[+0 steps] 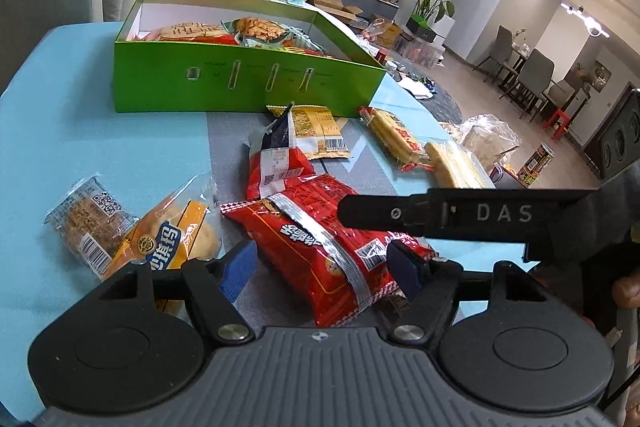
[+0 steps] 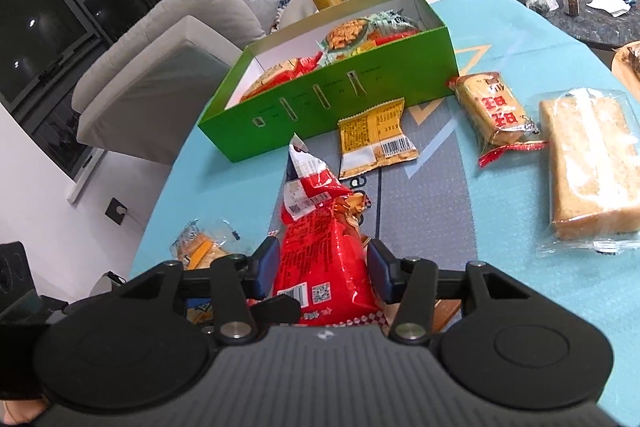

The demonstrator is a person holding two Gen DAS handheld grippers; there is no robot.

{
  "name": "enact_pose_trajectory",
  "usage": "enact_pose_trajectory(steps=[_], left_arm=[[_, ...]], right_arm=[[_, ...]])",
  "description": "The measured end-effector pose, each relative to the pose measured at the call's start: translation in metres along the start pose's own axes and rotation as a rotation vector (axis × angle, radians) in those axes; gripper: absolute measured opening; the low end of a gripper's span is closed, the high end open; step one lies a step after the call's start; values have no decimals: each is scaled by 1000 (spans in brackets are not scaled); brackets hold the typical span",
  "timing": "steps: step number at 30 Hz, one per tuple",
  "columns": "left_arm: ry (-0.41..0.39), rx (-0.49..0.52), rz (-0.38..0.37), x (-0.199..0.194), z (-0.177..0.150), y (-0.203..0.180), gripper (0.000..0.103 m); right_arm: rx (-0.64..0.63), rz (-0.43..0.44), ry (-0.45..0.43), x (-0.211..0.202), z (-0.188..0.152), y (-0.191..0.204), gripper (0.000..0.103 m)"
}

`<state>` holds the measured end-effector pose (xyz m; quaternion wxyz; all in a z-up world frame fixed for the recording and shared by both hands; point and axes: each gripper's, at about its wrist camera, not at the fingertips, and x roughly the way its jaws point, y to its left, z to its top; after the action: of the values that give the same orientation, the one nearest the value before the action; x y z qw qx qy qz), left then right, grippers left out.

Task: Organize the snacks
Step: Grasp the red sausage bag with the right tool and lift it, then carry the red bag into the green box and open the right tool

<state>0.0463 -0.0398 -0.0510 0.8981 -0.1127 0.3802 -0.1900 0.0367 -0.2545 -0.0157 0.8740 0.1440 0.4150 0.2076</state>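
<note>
**Two grippers, one red snack bag**

My right gripper (image 2: 322, 273) is squeezing the red snack bag (image 2: 324, 247). Both blue pads push into its sides, and the bag bulges between them. The bag's far end sticks up, all crumpled.

My left gripper (image 1: 322, 269) sits over the same red bag (image 1: 320, 235). One pad touches the bag's edge. The other pad is off to the side, so I cannot tell if this one really grips it. A black finger (image 1: 440, 215) of my other gripper lies across the bag in this view.

The green box (image 2: 344, 95) sits farther back on the blue table mat (image 2: 500, 219). It is open and already has some snacks inside. A yellow packet (image 2: 374, 139) lies flat just in front of the box. Two bread packs, one with red letters (image 2: 494, 111) and one plain (image 2: 588, 171), lie off to my right. A bun in a yellow wrapper (image 1: 176, 235) and a small brown cake (image 1: 86, 219) lie to my left.
</note>
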Motion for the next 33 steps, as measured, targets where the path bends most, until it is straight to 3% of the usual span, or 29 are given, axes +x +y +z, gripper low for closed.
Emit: enact_pose_trajectory(steps=[7,12,16,33], left_arm=[[-2,29,-18,7,3,-2,66],[-7,56,-11,11,1,-6,65],[-23,46,-12,5,1,-6,63],[-185,157,17,-39,28,-23,63]], right_arm=[[-3,-12,19,10,4,-2,48],[-10,-7,25,11,5,-2,34],[0,-3,22,7,5,-2,32],[-35,59,-125,-32,23,26,32]])
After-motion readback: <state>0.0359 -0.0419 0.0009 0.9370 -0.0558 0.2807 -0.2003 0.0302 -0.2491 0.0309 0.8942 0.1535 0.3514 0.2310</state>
